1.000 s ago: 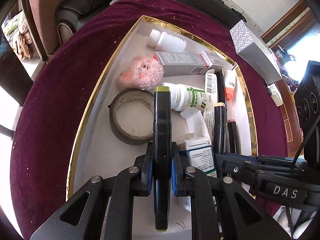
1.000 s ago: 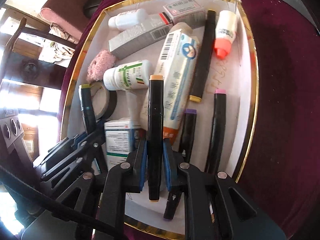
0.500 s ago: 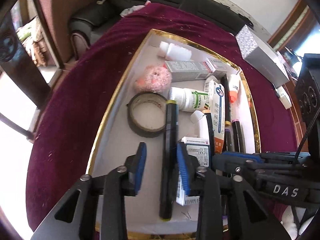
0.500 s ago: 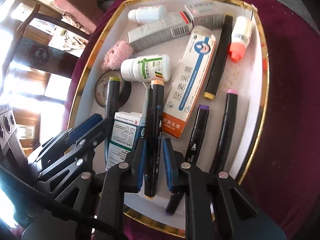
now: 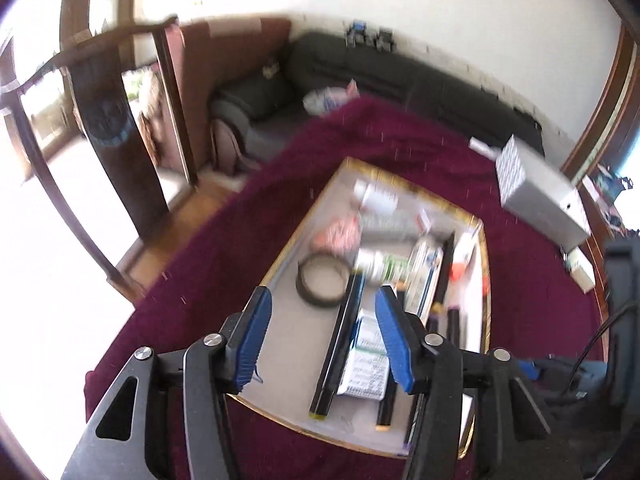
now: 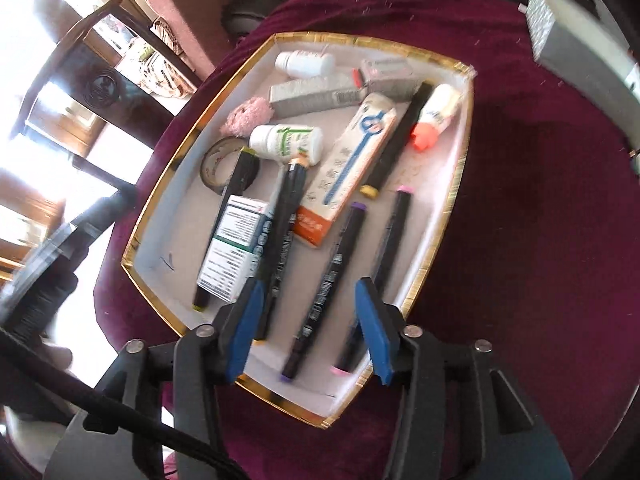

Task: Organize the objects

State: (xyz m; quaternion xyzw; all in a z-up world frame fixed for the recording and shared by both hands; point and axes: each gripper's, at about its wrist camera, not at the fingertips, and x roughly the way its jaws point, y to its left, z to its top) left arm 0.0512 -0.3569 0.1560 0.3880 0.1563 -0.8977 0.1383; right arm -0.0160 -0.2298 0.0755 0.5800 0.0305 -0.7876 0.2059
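Note:
A white box with a gold rim [image 6: 452, 208] [image 5: 280, 256] lies on a maroon cloth and holds the objects. The green-capped black marker [image 5: 340, 336] [image 6: 228, 216] lies in it beside a medicine carton [image 6: 236, 248]. The orange-capped marker [image 6: 284, 232] lies right of the carton. My left gripper [image 5: 320, 332] is open and empty, raised above the box's near end. My right gripper [image 6: 308, 328] is open and empty above the purple-capped marker [image 6: 328, 280] and pink-capped marker [image 6: 380, 264].
The box also holds a tape roll [image 6: 216, 164], a pink puff [image 6: 248, 116], pill bottles [image 6: 288, 142], a long ointment carton [image 6: 352, 168], another black marker [image 6: 396, 140] and an orange-capped tube [image 6: 434, 120]. A grey box [image 5: 540, 196] stands on the cloth. A sofa [image 5: 400, 72] and wooden chair [image 5: 116, 128] are beyond.
Both grippers opened wide and pulled back and up from the box. The green-capped and orange-capped markers they had held now lie in the box.

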